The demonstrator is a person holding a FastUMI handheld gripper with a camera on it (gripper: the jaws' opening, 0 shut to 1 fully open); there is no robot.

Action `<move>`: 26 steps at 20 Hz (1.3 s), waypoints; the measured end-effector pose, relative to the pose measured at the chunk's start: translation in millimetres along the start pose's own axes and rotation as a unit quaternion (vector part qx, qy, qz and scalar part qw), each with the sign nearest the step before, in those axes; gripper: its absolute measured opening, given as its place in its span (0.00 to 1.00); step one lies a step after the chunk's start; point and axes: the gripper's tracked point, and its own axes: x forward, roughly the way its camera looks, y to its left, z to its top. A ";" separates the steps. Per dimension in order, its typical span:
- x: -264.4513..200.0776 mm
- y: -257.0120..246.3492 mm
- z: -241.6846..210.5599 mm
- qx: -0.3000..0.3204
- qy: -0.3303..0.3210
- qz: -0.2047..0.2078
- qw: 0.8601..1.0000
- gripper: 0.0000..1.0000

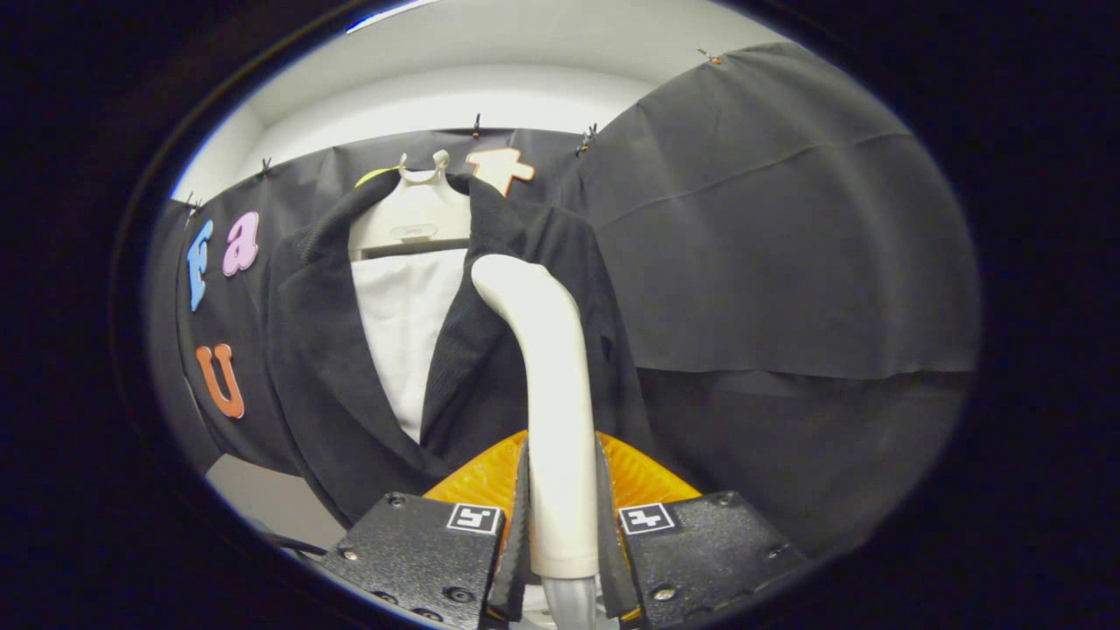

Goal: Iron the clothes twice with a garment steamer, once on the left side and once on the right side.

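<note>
My gripper (563, 490) is shut on the white handle of the garment steamer (547, 367), which rises upright between the fingers. Its curved head rests against the right lapel of a black jacket (324, 367). The jacket hangs on a white hanger (418, 219) on the booth wall, with a white shirt panel (407, 332) showing between the lapels. The steamer's head sits near the jacket's chest on its right half. The nozzle face is turned away from me and hidden.
Black cloth wall (787, 245) stretches behind and to the right of the jacket. A pale floor or wall patch (262, 499) shows below the jacket's left hem, with a dark cable (293, 544) near it.
</note>
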 end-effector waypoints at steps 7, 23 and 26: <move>-6.5 -1.9 -31.8 -0.009 0.028 -0.005 1.000 0.36; -16.2 -9.2 -103.9 -0.027 0.093 -0.014 0.995 0.36; -16.8 -12.0 -116.4 -0.032 0.104 -0.017 0.994 0.36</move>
